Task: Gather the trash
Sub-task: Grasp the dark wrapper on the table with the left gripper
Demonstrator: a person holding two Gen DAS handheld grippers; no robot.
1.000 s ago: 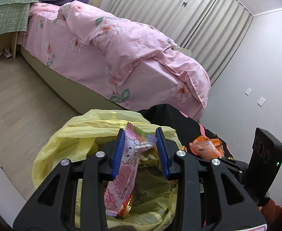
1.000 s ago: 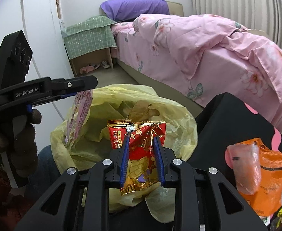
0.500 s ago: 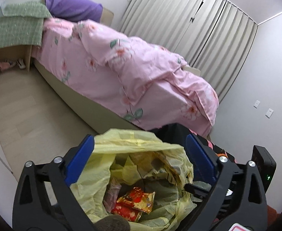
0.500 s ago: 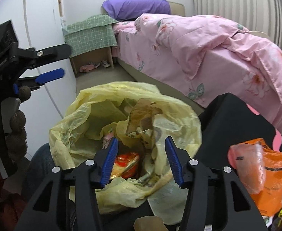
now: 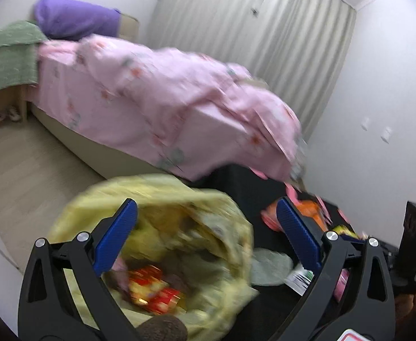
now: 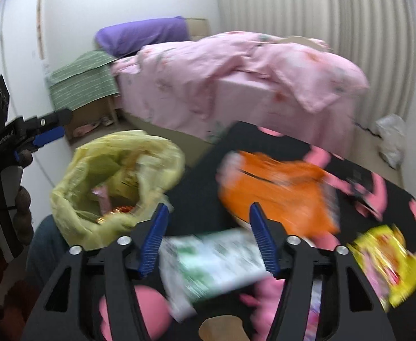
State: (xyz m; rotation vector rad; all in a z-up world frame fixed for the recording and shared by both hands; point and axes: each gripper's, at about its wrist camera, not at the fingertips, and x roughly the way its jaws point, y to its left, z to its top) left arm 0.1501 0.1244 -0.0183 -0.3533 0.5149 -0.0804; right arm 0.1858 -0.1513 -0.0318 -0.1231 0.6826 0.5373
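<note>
Red foil wrapper [image 5: 154, 292] inside crumpled yellow plastic bag [image 6: 94, 170]. Left gripper [image 5: 205, 233], right gripper [image 6: 208, 227]: jaws just opened wide, empty. Orange plastic bag [image 6: 278, 190], green-white packet [image 6: 213, 258], yellow packet [image 6: 389, 261] uncollected.

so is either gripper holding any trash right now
No. The left gripper and right gripper both stand open with nothing between the pads.

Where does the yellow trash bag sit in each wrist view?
Left wrist: yellow trash bag lies bottom centre, its mouth showing between the open fingers.
Right wrist: it lies lower left, beside the black table.
Shared landmark: the pink bed stands behind the bag in both views.
</note>
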